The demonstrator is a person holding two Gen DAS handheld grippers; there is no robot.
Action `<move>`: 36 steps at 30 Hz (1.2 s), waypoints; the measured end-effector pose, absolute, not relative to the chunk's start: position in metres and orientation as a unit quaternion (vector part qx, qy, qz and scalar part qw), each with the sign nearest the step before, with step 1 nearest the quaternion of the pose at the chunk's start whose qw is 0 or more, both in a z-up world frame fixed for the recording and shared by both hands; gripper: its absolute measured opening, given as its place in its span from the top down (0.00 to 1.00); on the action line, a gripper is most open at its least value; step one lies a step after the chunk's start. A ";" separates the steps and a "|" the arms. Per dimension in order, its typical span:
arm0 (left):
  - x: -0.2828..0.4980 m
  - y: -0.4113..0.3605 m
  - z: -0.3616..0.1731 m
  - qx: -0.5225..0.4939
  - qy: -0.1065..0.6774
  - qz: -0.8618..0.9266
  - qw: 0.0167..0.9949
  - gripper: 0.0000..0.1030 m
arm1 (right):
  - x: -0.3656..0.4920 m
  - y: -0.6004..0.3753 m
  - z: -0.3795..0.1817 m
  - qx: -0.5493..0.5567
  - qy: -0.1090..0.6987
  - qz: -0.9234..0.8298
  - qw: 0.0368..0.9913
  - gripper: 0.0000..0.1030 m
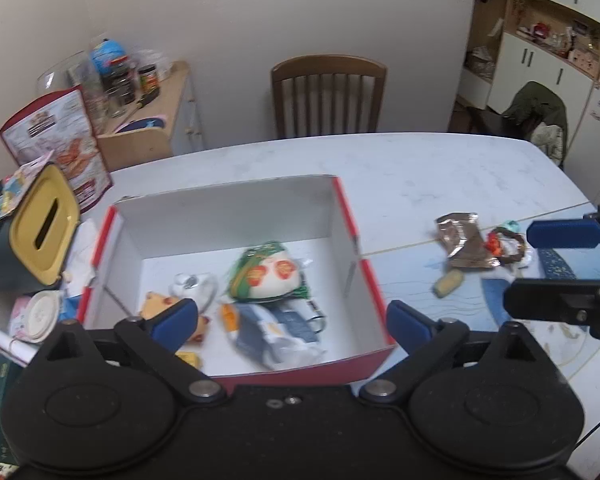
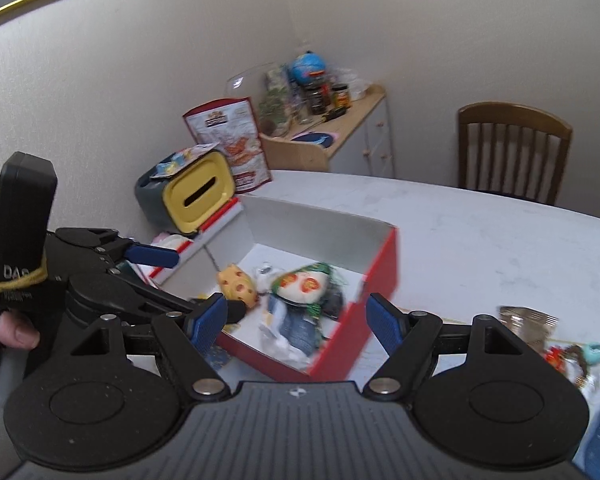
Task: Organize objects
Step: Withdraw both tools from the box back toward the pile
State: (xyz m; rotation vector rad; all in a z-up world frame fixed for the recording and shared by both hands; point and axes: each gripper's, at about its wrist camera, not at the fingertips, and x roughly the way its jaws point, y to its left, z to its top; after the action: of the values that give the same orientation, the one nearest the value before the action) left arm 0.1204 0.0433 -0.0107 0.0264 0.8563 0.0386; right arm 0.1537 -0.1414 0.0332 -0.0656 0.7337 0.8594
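A red-and-white cardboard box (image 1: 348,216) (image 2: 380,268) lies open on the white table. Inside are a green-and-white snack bag (image 1: 266,276) (image 2: 302,286), a blue-grey packet (image 1: 280,330) (image 2: 296,326), a yellow holed toy (image 2: 238,288) and a white item (image 1: 192,286). My left gripper (image 1: 292,322) is open and empty over the box's near edge. My right gripper (image 2: 296,326) is open and empty, near the box's right corner. On the table right of the box lie a brown foil wrapper (image 1: 462,244) (image 2: 528,320), a small yellow piece (image 1: 448,283) and a red-and-teal trinket (image 1: 506,242) (image 2: 576,354).
A grey tissue box with a yellow lid (image 1: 44,226) (image 2: 198,196) stands left of the box, a red printed bag (image 1: 60,148) behind it. A cluttered wooden side shelf (image 1: 152,120) and a wooden chair (image 1: 328,96) stand by the wall. A blue placemat (image 1: 540,292) covers the table's right.
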 end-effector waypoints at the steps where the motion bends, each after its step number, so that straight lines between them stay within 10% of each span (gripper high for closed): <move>1: 0.121 0.038 -0.012 0.013 0.415 0.013 0.910 0.01 | 0.153 -0.149 0.032 -0.029 0.350 0.403 0.845 0.26; 36: 0.207 -0.104 -0.112 0.031 0.440 -0.068 0.895 0.01 | 0.245 -0.320 -0.062 -0.016 0.426 0.218 0.878 0.19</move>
State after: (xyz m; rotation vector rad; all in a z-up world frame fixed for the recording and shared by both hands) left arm 0.2072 -0.1038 -0.1119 0.0640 0.9127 -0.1400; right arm 0.2449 -0.3203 -0.0624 -0.0334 0.8888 0.4552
